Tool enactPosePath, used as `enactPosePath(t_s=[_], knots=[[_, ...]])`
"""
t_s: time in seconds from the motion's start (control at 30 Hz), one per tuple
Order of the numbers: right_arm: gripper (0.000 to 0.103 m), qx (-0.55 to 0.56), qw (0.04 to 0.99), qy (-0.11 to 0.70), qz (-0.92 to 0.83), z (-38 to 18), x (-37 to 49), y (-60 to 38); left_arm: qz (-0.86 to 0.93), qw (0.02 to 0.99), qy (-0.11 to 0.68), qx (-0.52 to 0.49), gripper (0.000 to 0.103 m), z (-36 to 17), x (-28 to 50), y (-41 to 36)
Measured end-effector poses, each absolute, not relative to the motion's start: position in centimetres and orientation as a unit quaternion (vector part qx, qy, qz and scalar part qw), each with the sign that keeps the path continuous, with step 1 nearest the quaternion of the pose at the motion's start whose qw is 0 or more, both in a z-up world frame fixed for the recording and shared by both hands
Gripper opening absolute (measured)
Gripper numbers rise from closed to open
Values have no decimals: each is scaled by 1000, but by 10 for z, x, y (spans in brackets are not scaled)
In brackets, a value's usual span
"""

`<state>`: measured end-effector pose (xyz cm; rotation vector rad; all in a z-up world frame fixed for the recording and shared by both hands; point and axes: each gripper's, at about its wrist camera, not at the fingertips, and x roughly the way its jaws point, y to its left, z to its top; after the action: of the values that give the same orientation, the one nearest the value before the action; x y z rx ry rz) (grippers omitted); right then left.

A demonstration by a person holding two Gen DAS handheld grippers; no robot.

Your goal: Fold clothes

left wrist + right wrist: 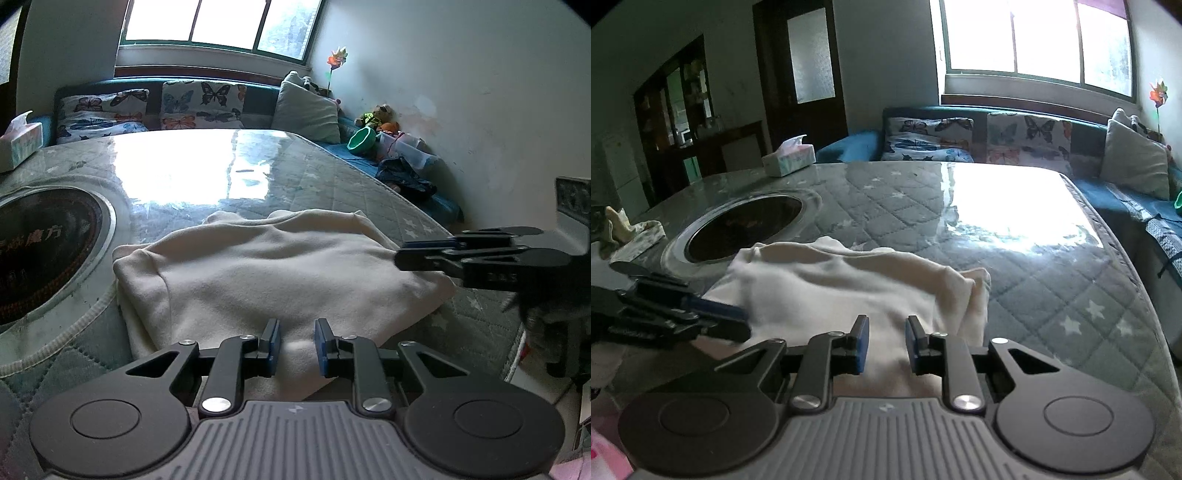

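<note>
With the garment (280, 280) folded on the tabletop (303, 173), both the left gripper (297, 341) and the right gripper (886, 341) hung over it, jaws slightly apart and empty, so a fresh edge grasp seemed next.

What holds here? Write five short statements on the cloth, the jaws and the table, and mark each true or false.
1. A cream fleece garment lies folded on the grey quilted, star-patterned table cover. True.
2. The white tissue box stands on the garment. False: it stands at the table's far edge, well apart from it.
3. The left gripper and the right gripper both show a gap between their jaws, with nothing pinched. True.
4. The garment covers the round dark inset in the table. False: the inset lies bare beside it.
5. The sofa cushions bear a flower print. False: butterflies.
</note>
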<state>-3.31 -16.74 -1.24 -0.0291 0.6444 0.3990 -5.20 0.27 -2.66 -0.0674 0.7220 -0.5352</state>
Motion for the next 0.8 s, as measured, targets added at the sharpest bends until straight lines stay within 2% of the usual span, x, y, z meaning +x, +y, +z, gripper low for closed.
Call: enactPosePath(t_s=[0.17, 0.47, 0.67, 0.8], knots=[[19, -13, 922, 336, 194, -30, -21, -165, -259, 900, 350, -34, 23, -27, -52, 4], [20, -36, 929, 314, 190, -14, 12, -164, -257, 900, 351, -36, 23, -27, -51, 3], [20, -42, 920, 346, 177, -31, 47, -162, -256, 900, 351, -39, 23, -27, -51, 4], [20, -56, 921, 341, 183, -21, 46, -155, -257, 899, 352, -39, 23, -27, -51, 4]])
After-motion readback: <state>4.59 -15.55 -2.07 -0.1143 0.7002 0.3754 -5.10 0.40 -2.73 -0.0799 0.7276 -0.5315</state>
